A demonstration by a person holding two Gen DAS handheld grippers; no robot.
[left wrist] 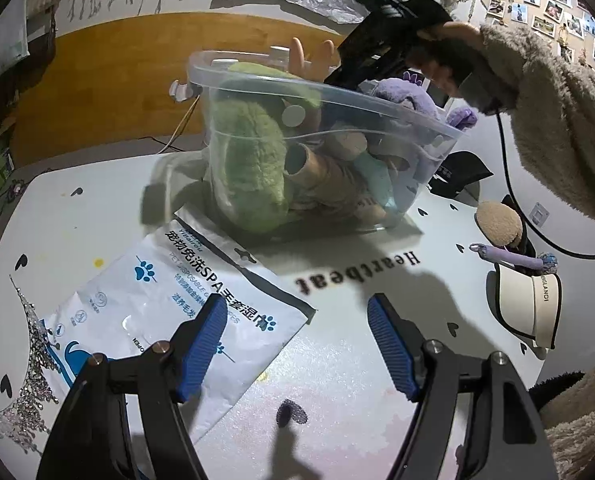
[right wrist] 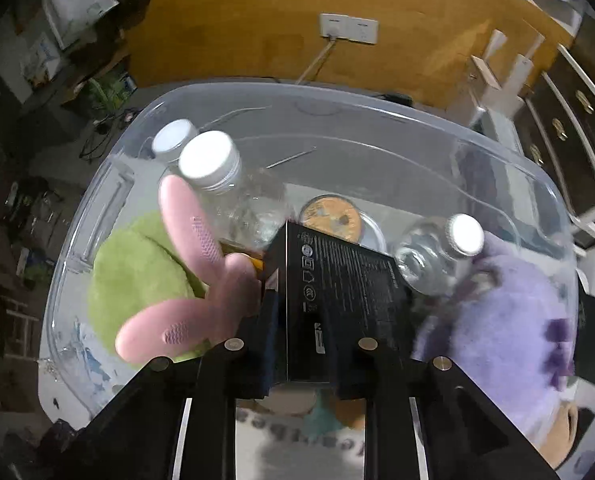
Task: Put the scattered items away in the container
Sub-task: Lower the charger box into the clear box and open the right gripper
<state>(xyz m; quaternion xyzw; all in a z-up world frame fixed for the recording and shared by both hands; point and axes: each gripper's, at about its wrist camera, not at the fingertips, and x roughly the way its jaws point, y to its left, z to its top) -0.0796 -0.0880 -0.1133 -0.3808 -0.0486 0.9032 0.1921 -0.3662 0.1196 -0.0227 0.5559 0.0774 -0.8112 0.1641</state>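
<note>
Blue ribbed pads line the left gripper [left wrist: 297, 344], whose jaws stand spread wide over the white bench [left wrist: 337, 380] with nothing between them. Just beyond its left finger lies a flat, glossy white wipes packet [left wrist: 157, 300] printed with blue paw marks, one corner reaching the foot of the container [left wrist: 377, 112]. A sequinned silver strip [left wrist: 29, 360] trails along the bench's left edge; a cream visor [left wrist: 529, 304] and a round tan puff [left wrist: 497, 222] sit near the right edge. The container is a clear plastic tub towards the far edge, already packed with a fuzzy green plush [left wrist: 249, 160], a purple plush [right wrist: 497, 320], a pink rubbery toy [right wrist: 201, 280] and clear bottles with white caps [right wrist: 209, 160]. Over its open top, the right gripper [right wrist: 303, 356] pinches a matte black box [right wrist: 337, 288] with fine white print. Behind run a wooden panel [left wrist: 117, 80] and a wall of photos [left wrist: 549, 12].
</note>
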